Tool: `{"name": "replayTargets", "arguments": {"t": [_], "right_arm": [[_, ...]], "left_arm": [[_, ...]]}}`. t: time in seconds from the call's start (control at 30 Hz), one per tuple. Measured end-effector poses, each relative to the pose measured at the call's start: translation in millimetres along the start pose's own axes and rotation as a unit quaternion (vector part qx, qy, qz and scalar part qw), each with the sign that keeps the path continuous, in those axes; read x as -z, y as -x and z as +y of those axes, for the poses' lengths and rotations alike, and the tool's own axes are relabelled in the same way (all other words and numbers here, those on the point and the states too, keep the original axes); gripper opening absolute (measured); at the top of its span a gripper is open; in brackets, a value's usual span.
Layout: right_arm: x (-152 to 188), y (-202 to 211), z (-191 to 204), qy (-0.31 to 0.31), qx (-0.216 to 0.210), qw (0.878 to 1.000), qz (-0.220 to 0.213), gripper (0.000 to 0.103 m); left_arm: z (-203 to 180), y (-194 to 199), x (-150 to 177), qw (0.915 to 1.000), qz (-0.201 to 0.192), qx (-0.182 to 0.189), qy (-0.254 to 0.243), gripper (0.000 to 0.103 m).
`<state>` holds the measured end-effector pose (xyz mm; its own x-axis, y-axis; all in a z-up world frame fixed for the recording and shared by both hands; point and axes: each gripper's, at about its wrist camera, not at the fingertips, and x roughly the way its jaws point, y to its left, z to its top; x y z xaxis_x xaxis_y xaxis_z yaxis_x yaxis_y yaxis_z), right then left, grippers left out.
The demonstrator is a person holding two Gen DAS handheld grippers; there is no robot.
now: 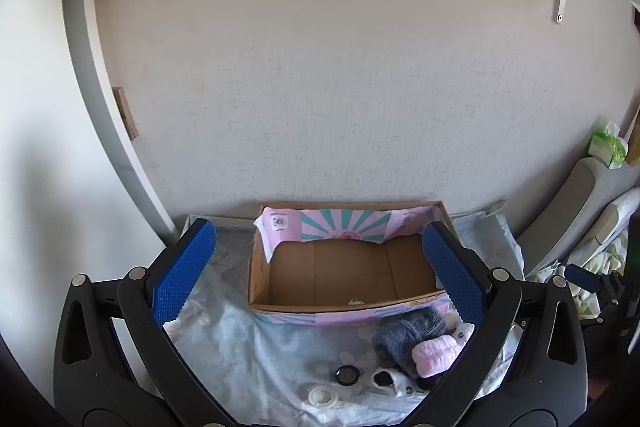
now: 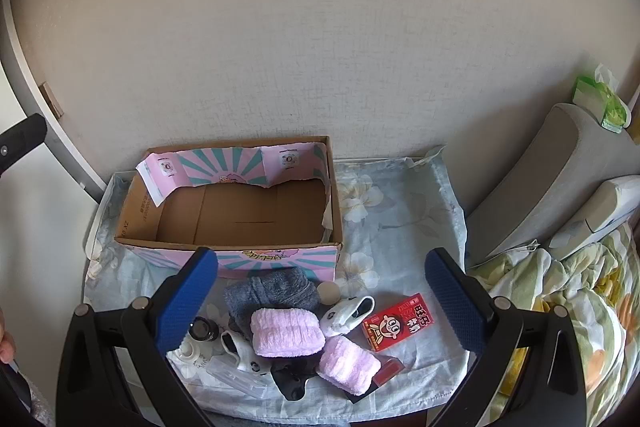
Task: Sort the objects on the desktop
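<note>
Both wrist views angled down toward the wall, left one nearer the box [image 1: 344, 267], right one further back, sharing box [image 2: 240, 211] and desk [image 2: 400, 211].

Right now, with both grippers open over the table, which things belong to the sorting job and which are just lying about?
Job:
cardboard box, nothing in it
grey fuzzy cloth
two pink towel rolls
white slipper sock
red carton
dark jar
left gripper and right gripper, both holding nothing

Lying about:
green tissue pack
grey cushion
floral blanket

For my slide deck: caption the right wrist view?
Open right claw above socks, pink towels and red carton before an empty cardboard box.
</note>
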<state>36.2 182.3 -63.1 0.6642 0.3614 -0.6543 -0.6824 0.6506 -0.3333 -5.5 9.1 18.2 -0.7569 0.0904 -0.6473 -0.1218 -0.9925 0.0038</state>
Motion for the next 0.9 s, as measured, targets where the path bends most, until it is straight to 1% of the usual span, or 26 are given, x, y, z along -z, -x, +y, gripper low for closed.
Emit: {"name": "replayTargets", "arguments": {"t": [0.1, 0.23, 0.37, 0.57, 0.6, 0.63, 0.67, 0.77, 0.83, 0.9], "right_arm": [[1, 1, -1, -0.006, -0.002, 1.0, -0.002, 0.103], [0, 3, 2, -0.006, 0.004, 1.0, -0.003, 0.103], [0, 4, 2, -0.01, 0.003, 1.0, -0.003, 0.103], [0, 5, 2, -0.018, 0.004, 1.0, -0.001, 0.103], [1, 6, 1, -0.02, 0.001, 1.0, -0.001, 0.103], [1, 6, 1, -0.023, 0.0, 1.0, -0.001, 0.103], [1, 6, 0, -0.026, -0.003, 1.0, 0.0, 0.103], [2, 7, -1, -0.032, 0.0, 0.999, 0.0, 0.103], [1, 7, -1, -0.041, 0.01, 0.999, 0.002, 0.103], [1, 7, -3, -0.044, 0.01, 0.999, 0.002, 0.103]], "left_arm": [[5, -1, 2, 0.9999, 0.007, 0.005, 0.009, 0.103], [9, 1, 5, 0.9998, 0.004, 0.01, 0.014, 0.103], [2, 4, 11, 1.0, 0.0, 0.005, 0.007, 0.103], [0, 4, 10, 1.0, 0.002, 0.004, 0.003, 0.103], [0, 4, 9, 0.9996, 0.003, -0.002, 0.027, 0.103], [0, 4, 9, 0.9997, 0.006, 0.001, 0.026, 0.103], [1, 3, 9, 0.9993, 0.008, 0.005, 0.035, 0.103], [3, 4, 11, 0.9988, 0.006, 0.022, 0.044, 0.103], [4, 6, 13, 0.9987, 0.001, 0.023, 0.045, 0.103], [3, 7, 14, 0.9988, -0.001, 0.021, 0.043, 0.103]]}}
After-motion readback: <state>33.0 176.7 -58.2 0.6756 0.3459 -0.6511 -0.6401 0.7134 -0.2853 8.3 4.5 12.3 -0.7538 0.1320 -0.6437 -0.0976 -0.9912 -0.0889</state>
